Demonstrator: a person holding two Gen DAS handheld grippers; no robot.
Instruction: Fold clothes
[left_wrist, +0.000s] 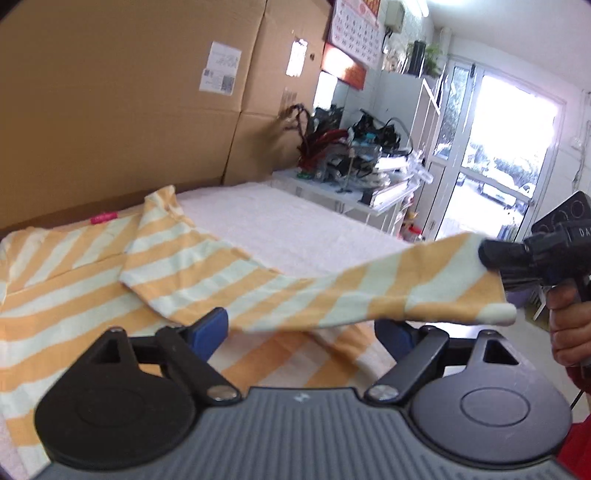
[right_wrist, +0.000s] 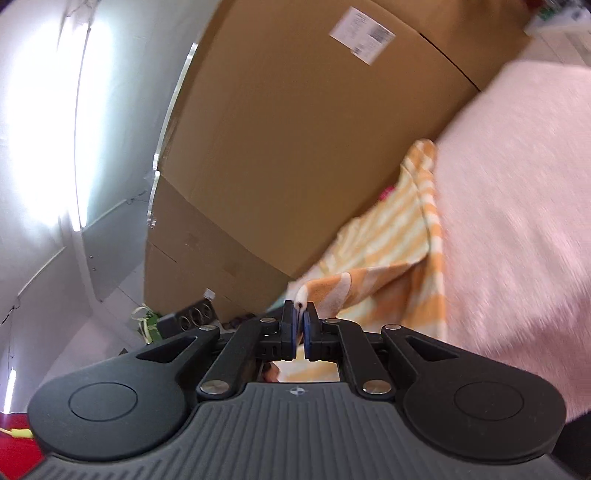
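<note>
An orange-and-white striped shirt (left_wrist: 74, 280) lies spread on the table's pale pink cover (left_wrist: 295, 225). One long sleeve (left_wrist: 369, 295) is pulled out to the right and hangs lifted in the air. My right gripper (left_wrist: 489, 258), held by a hand (left_wrist: 570, 325), is shut on the sleeve's cuff. In the right wrist view the right gripper (right_wrist: 300, 312) has its blue pads pinched on the cuff's edge, and the shirt (right_wrist: 399, 236) trails away beyond it. My left gripper (left_wrist: 303, 328) is open low over the shirt's body. The stretched sleeve crosses between its blue pads (left_wrist: 210, 325) without being pressed.
Large cardboard boxes (left_wrist: 129, 110) stand right behind the table. A cluttered white shelf with cables and parts (left_wrist: 354, 158) sits beyond the table's far end, next to a bright glass door (left_wrist: 506, 147). A pink tag (left_wrist: 103, 218) marks the shirt's collar.
</note>
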